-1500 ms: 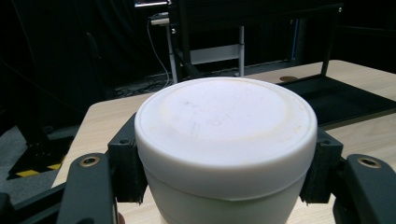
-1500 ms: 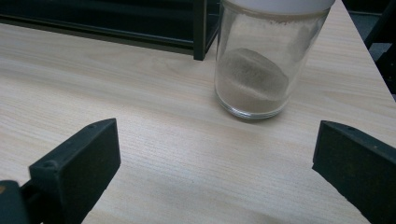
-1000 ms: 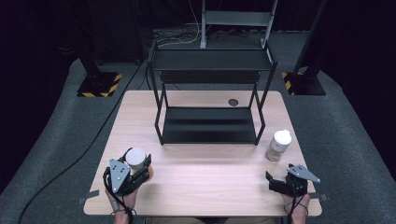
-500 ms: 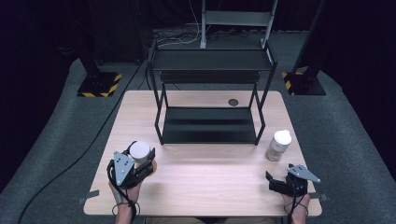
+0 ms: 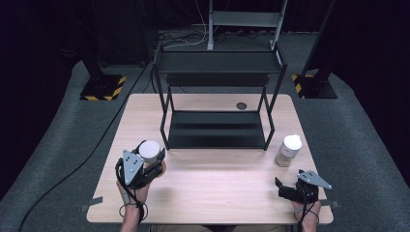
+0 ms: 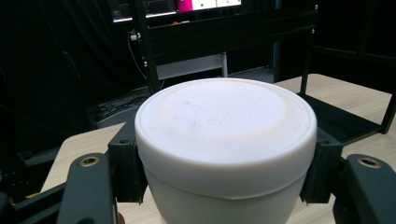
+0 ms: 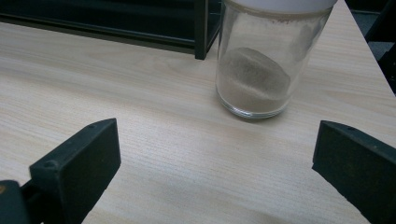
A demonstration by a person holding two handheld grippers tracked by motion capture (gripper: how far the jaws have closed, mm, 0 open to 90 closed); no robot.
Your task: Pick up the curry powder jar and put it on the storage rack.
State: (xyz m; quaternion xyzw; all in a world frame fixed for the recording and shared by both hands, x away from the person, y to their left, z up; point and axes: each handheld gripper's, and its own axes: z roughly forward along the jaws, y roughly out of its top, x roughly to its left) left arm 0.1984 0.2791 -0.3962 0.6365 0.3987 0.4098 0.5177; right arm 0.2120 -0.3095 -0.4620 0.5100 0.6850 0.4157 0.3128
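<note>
Near the table's point(image 5: 208, 188) front left corner, a round white-lidded jar point(image 5: 149, 151), smooth and matte, clamped between the pads of the left hand-held gripper point(image 5: 153, 164). At front right, the right hand-held gripper point(image 5: 285, 189) gaping wide, holding nothing, facing a clear glass jar point(image 7: 254, 65) of tan powder. Pale wood-grain top, black metal rack point(image 5: 217, 87), grey carpet, dark room.

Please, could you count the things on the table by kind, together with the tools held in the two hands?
Jars with white lids: 2 (one in the left gripper at, one standing free)
Black shelf racks: 1
Hand-held grippers: 2 (the right gripper is open)
Total: 5
</note>
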